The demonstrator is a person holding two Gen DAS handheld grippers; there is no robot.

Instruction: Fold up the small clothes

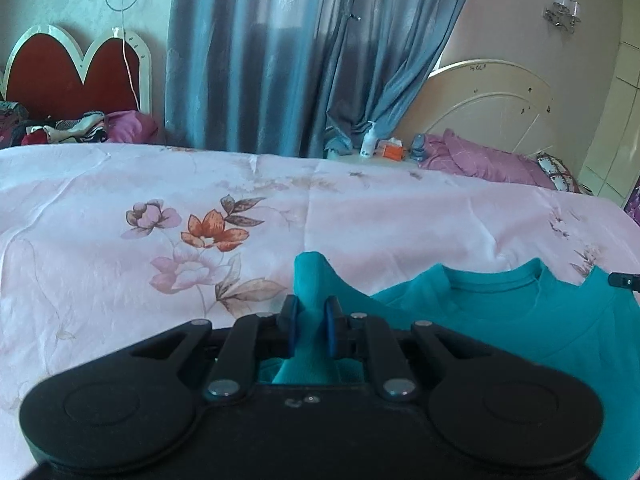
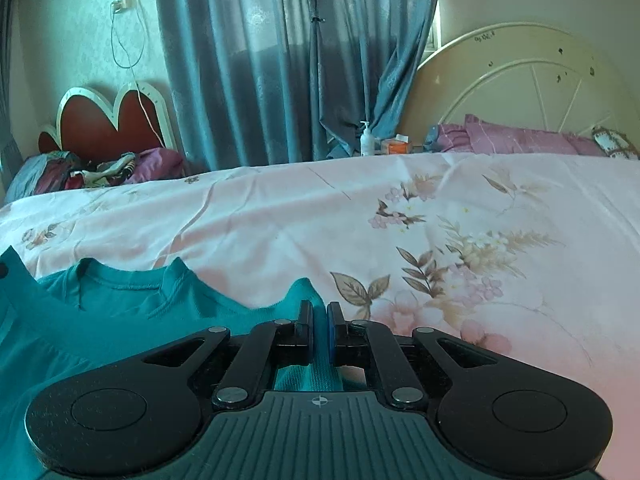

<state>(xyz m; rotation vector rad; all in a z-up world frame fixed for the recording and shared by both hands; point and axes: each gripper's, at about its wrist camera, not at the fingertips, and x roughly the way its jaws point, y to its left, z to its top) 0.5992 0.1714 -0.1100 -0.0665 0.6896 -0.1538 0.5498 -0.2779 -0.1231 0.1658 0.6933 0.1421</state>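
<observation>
A: Start at the left. What do you see?

B: In the left wrist view, a wide stretch of pink floral bedsheet (image 1: pixel 120 240) lies bare to the left of the left gripper (image 1: pixel 311 320), out to the frame's edge. Its far edge runs across below the red heart-shaped headboard (image 1: pixel 72 80) and the blue curtain (image 1: pixel 280 60).

A: And the gripper itself?

B: Clenched on the teal shirt (image 1: pixel 540 320). A peak of teal cloth stands up between its blue pads (image 1: pixel 330 330) and bunches behind them. From there the shirt spreads to the right, its neckline facing the far side of the bed.

A: Anything at the right edge of that view?

B: A small dark part pokes in at the shirt's far corner; I cannot tell what it is. Beyond the sheet's edge are a pump bottle (image 1: pixel 368 140), an orange box (image 1: pixel 391 148) and purple pillows (image 1: pixel 480 156) against a cream headboard (image 1: pixel 492 96).

A: Now the right wrist view.

B: The teal shirt (image 2: pixel 120 312) fills the lower left, collar edge toward the far side, lying on the bedsheet (image 2: pixel 280 232). The right gripper (image 2: pixel 319 326) is closed tight on a corner of it; a teal point rises just ahead of the fingers (image 2: pixel 305 328), with more cloth behind them.

A: Room on that side?

B: To the right of the gripper the flowered sheet runs open to the frame's edge, lightly creased. Its far edge meets the purple pillows (image 2: pixel 520 140) under the cream headboard (image 2: pixel 520 76).
</observation>
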